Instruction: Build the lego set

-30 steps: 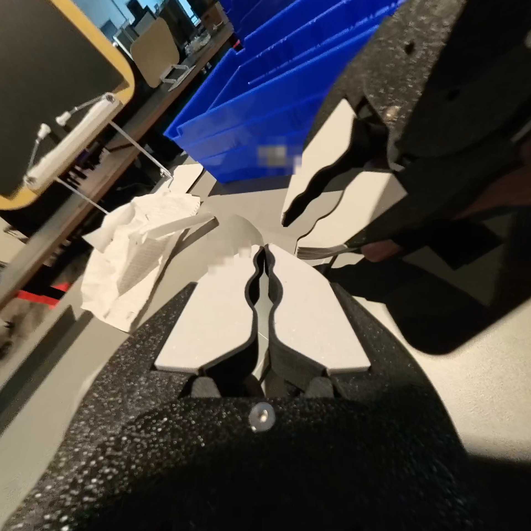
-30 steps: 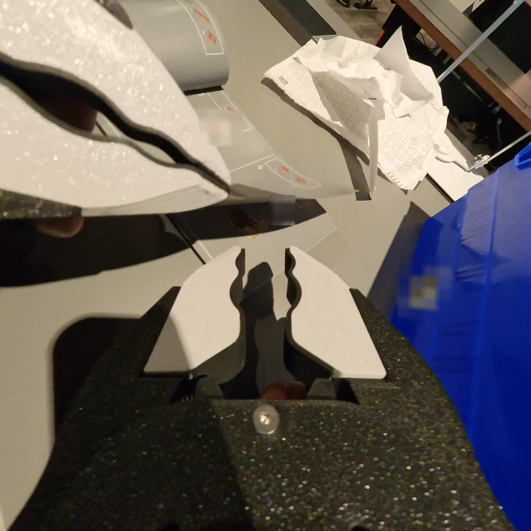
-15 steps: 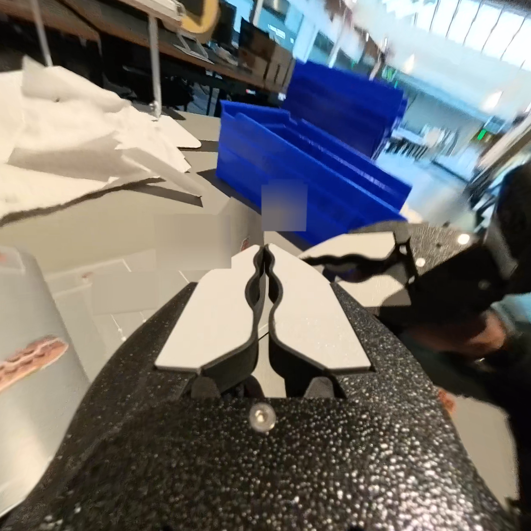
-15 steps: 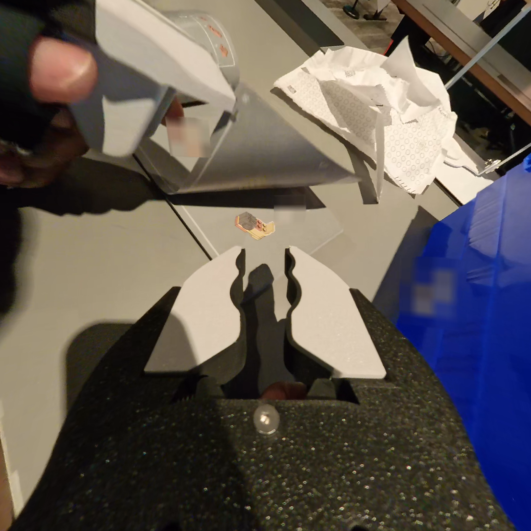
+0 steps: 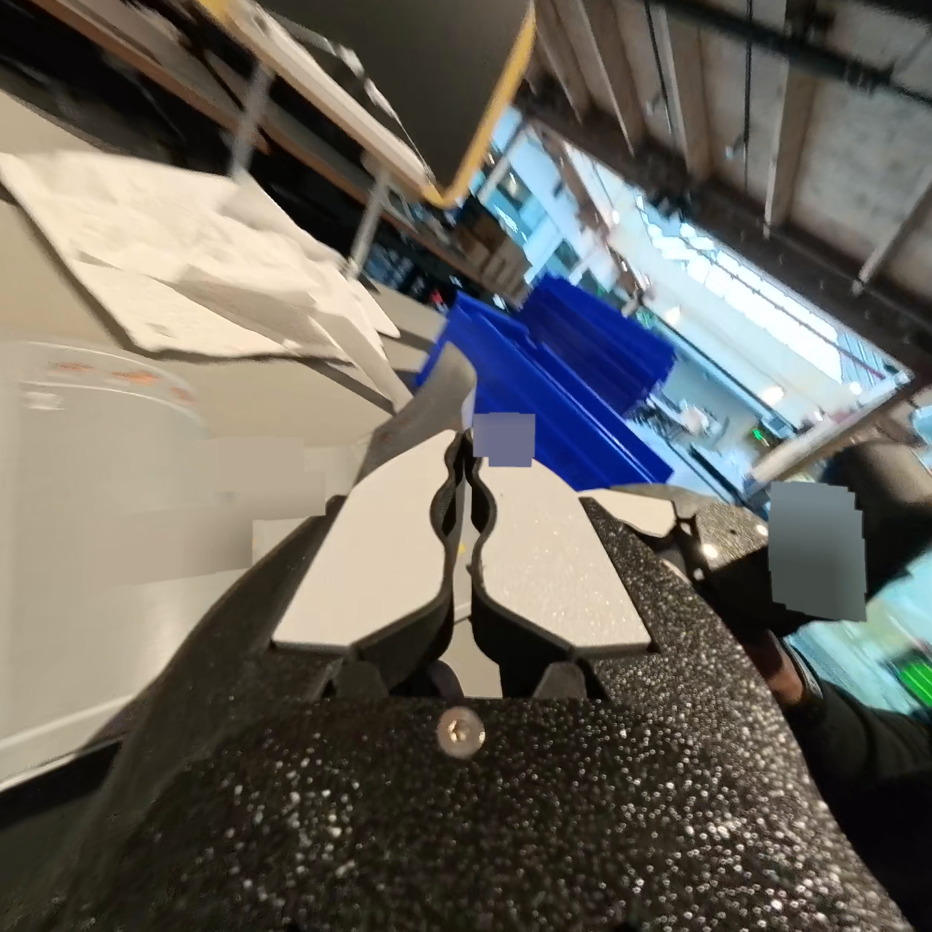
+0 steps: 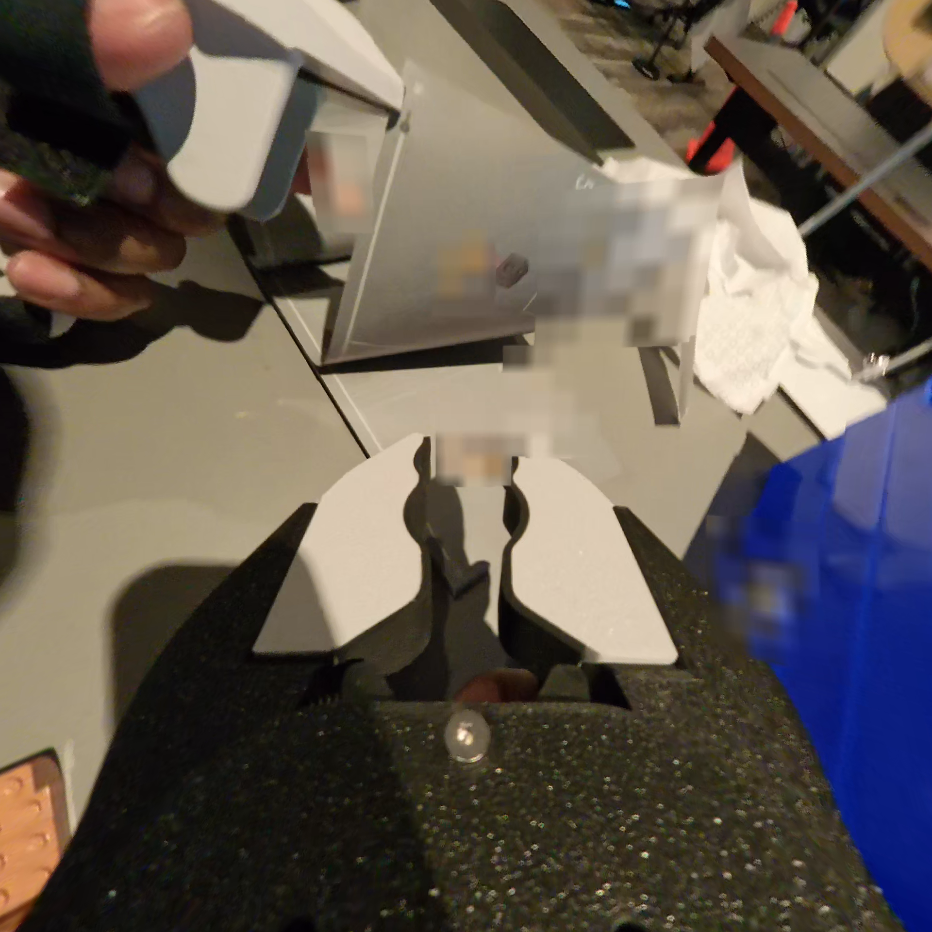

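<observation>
1. Above the grey table (image 6: 151,454), a page of the instruction booklet (image 6: 454,227) is held lifted by the left gripper (image 5: 466,444), whose fingers are pressed together on the page edge.
2. On the table under the lifted page, the rest of the booklet is laid flat.
3. Lower in the right wrist view, the right gripper (image 6: 469,454) is seen with its fingers apart and nothing between them.
4. At the bottom left corner of that view, an orange studded plate (image 6: 25,832) is seen on the table.
5. Crumpled white paper (image 6: 756,302) is lying behind the booklet, near the blue bins (image 6: 832,555).
</observation>
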The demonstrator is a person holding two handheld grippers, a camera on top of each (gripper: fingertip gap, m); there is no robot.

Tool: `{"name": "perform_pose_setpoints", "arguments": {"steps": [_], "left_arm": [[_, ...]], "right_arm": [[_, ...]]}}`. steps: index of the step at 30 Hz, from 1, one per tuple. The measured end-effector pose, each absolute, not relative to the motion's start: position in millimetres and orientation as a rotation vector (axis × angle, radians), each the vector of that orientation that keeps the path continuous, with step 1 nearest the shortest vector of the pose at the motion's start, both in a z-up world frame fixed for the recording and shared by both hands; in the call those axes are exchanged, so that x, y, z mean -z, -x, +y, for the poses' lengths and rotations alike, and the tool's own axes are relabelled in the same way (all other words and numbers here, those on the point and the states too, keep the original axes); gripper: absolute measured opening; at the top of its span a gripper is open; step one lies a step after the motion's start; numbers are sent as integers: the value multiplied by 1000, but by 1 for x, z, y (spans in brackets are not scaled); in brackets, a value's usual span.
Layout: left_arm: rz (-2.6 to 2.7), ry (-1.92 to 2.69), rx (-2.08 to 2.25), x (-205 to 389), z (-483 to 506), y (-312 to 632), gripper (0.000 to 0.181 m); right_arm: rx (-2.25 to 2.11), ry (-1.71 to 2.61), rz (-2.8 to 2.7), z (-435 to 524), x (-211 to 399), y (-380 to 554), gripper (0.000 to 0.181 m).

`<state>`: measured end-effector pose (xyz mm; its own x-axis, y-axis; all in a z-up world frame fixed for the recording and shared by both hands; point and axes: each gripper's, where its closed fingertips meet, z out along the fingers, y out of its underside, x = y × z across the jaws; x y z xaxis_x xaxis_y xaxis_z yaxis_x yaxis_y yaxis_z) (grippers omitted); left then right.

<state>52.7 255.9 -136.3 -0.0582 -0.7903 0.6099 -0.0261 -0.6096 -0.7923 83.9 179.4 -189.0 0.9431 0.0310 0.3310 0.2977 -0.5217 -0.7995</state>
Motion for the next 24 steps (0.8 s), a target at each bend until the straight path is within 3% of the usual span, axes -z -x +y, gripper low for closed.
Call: {"name": "perform_pose_setpoints", "arguments": {"steps": [1, 13, 24], "left_arm": [[849, 1643, 1713, 135, 262, -48, 0], [647, 1692, 1484, 141, 319, 9, 0], [652, 1747, 1373, 152, 340, 28, 0]], "right_arm": [[346, 2098, -260, 183, 187, -81, 25], [437, 2137, -483, 245, 178, -72, 25], [256, 2135, -436, 290, 179, -69, 25]]}}
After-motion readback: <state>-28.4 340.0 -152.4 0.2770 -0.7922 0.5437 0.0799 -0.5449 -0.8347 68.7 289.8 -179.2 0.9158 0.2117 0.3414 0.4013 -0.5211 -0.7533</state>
